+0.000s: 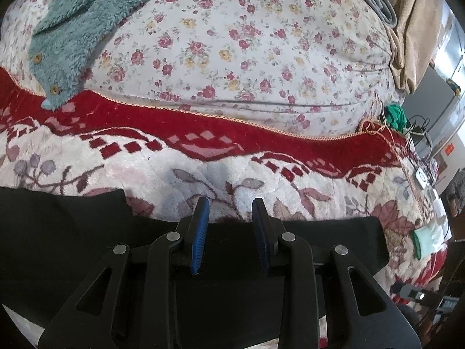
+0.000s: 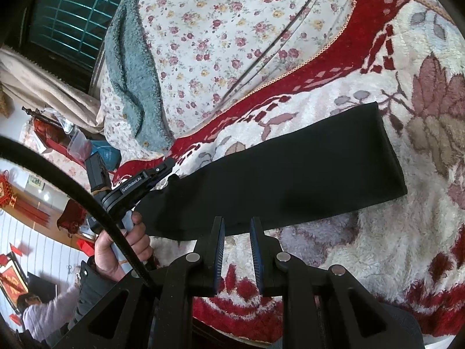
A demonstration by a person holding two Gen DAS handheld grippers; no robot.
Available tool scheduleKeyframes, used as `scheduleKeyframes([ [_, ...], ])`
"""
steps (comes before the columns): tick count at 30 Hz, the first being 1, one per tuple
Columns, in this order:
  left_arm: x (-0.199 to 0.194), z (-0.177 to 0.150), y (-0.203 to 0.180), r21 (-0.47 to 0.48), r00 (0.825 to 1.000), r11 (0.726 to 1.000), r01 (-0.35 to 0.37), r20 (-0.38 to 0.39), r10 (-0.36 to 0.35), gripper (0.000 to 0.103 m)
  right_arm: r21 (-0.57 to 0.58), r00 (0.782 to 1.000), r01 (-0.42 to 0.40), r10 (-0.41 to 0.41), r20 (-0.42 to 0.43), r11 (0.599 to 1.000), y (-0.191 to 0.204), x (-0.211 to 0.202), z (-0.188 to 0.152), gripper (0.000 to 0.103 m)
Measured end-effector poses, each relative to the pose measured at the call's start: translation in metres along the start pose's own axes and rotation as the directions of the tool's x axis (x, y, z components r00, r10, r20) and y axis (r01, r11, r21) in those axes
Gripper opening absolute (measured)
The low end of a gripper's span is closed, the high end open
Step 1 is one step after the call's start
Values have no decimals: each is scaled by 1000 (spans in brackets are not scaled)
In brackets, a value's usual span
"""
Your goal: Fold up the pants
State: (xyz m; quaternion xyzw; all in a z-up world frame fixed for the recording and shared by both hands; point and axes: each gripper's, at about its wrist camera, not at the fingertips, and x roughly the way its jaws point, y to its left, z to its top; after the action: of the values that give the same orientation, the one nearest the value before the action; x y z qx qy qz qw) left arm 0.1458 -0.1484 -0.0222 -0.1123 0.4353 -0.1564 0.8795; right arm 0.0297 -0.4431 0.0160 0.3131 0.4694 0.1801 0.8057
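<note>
The black pants (image 2: 284, 174) lie flat as a long folded strip on the plush red-and-cream blanket (image 2: 407, 247). In the left wrist view they (image 1: 72, 232) spread under and behind my left gripper (image 1: 229, 205), which is open with its blue pads above the pants' far edge, holding nothing. My right gripper (image 2: 237, 222) is open and empty, its tips at the near edge of the pants. The left gripper also shows in the right wrist view (image 2: 139, 184), held by a hand over the pants' left end.
A teal fleece jacket (image 1: 75, 29) lies on the floral sheet (image 1: 247, 43) at the back left. Beige and grey folded cloth (image 1: 407, 23) sits at the back right. Small items and cables (image 1: 421, 157) crowd the bed's right edge. A person (image 2: 43, 314) is in the room beyond.
</note>
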Motion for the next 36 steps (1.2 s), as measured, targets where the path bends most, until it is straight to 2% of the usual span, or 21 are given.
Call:
scheduleKeyframes([
  [3, 0, -1, -4, -1, 1000, 1000, 10, 8, -10, 28, -8, 1000, -4, 4, -1, 1000, 1, 1, 0, 16],
  [10, 5, -2, -13, 68, 999, 997, 34, -17, -33, 28, -30, 1000, 2, -2, -12, 1000, 5, 1, -1, 16],
  [14, 1, -2, -5, 43, 999, 999, 33, -17, -32, 28, -21, 1000, 17, -17, 5, 1000, 5, -1, 0, 16],
  [19, 4, -1, 8, -2, 999, 1000, 26, -46, -26, 28, -28, 998, 63, -62, 23, 998, 9, 4, 3, 16],
  [23, 7, -1, 16, -52, 997, 998, 36, -64, -39, 28, -74, 992, 121, -122, -10, 990, 18, 17, 4, 16],
  [27, 8, -3, 14, -49, 996, 998, 44, -75, -48, 28, -155, 983, 170, -179, -48, 973, 27, 22, -4, 16],
  [32, 7, -4, 12, -38, 996, 998, 46, -76, -49, 28, -94, 989, 138, -142, -29, 986, 14, 13, -3, 16],
  [36, 7, -3, 15, -52, 995, 997, 51, -77, -55, 28, -91, 990, 134, -137, -29, 987, 15, 12, -3, 16],
])
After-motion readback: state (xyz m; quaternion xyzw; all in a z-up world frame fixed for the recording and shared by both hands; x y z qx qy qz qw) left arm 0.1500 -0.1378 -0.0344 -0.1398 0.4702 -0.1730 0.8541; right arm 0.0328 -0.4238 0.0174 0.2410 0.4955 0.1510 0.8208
